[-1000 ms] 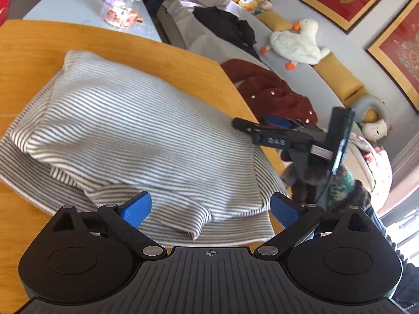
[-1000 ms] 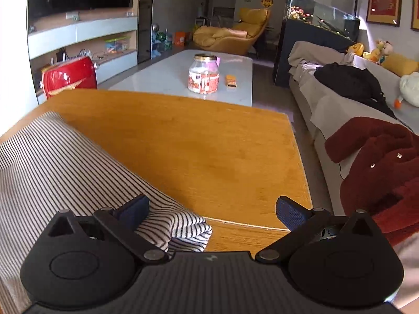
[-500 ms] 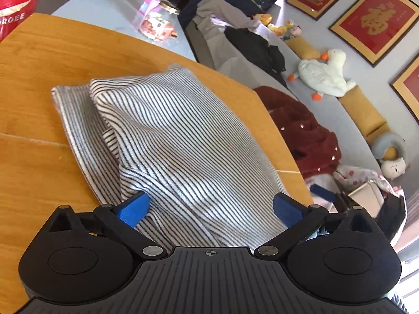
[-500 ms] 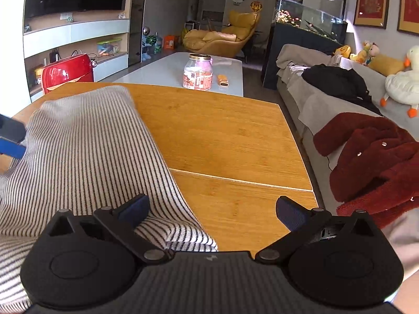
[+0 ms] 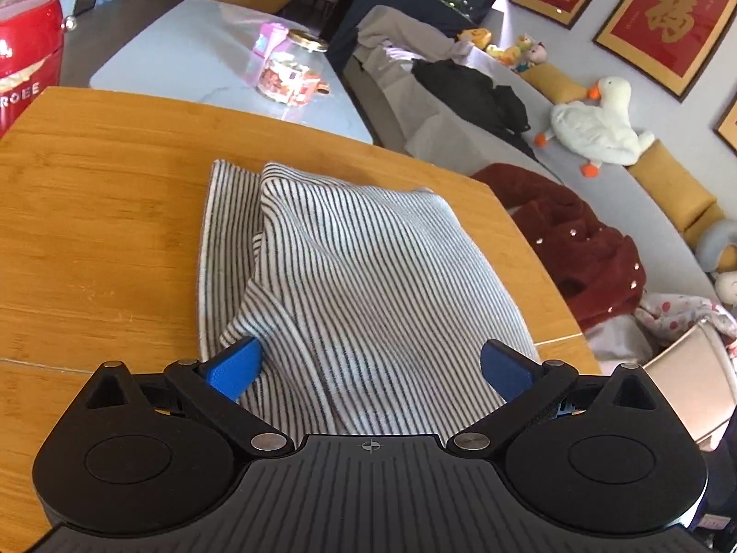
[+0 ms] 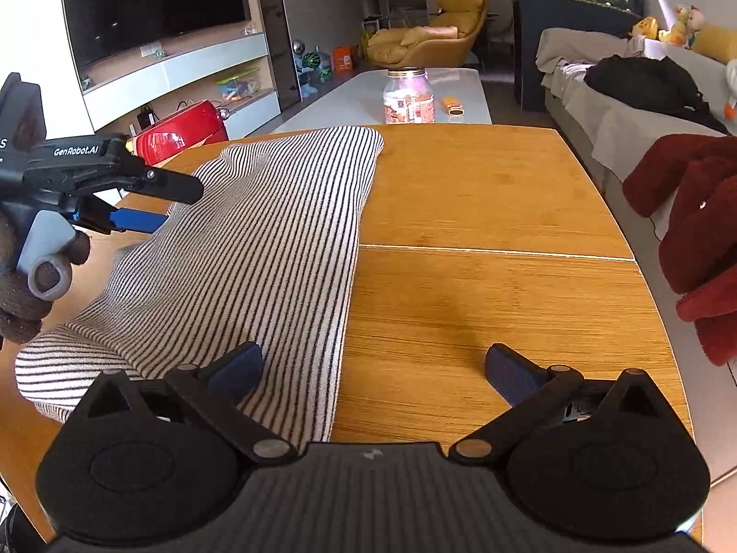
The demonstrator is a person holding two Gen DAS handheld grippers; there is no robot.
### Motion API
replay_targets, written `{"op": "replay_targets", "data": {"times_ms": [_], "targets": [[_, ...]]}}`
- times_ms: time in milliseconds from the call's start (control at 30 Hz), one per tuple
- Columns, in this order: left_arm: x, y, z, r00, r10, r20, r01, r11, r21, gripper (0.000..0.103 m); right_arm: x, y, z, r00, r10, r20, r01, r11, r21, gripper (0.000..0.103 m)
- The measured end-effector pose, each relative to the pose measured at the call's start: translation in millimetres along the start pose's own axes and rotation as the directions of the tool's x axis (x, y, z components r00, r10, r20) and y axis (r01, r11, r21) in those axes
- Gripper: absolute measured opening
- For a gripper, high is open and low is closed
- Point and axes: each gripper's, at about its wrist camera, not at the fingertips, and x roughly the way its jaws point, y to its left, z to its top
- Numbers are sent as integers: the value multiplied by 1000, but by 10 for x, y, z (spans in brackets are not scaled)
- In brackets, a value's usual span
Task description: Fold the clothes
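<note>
Nearest in the left wrist view, the left tongs [image 5: 368, 366] stand wide, their blue pads apart with striped cloth lying between them; the left pad touches a raised fold of it. In the right wrist view the right tongs [image 6: 373, 368] are also wide, one pad over the cloth's edge, the other over bare wood, gripping nothing.

The one garment [image 5: 359, 276] is a grey-and-white knit with thin dark stripes, folded over on itself into a rough oblong with a lower layer showing along its left side. It lies on the wooden bench [image 6: 483, 285], reaching toward the far edge. From the right wrist view the left tongs [image 6: 152, 205] show at the cloth's left side, where the fabric is lifted in a ridge.

Beyond the bench: one white low table [image 5: 184, 60] bearing one glass jar [image 6: 409, 97], one red appliance [image 6: 179, 131], one dark red fleece [image 5: 580, 239] on the sofa, one white plush goose [image 5: 594, 122].
</note>
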Motion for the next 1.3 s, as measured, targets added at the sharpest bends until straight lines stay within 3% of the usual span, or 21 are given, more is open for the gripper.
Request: {"op": "replay_targets", "data": {"times_ms": [100,333,467,633,900,1067,1300], "targets": [[-160,-120,-130,999,33,3,-33,998,62,103,9,1,7,1000,2,1,-2,1000,-2,103],[-524,-260,-483,999,-28,-20,30,989,145,103,-34,-22,84,1000,10,21,-11,1000,27,103],[-376,-158,-546,995,-57,-83,65,993,102,103,-134,54,140,995,13,98,-13,1000,0,103],[-197,-176,-425,997,-65,-52,71,991,115,103,-58,313,9,995,-77,66,89,977,-194,103],[60,-221,-235,995,-90,-39,94,989,118,103,-184,348,-75,992,-113,59,121,981,-151,103],[-113,-216,-327,998,-38,-40,44,987,155,103,-226,288,-121,997,-78,28,80,994,-77,103],[-548,-278,-619,997,56,-47,-44,973,227,103,-503,318,-70,994,-27,103,44,986,-160,103]]}}
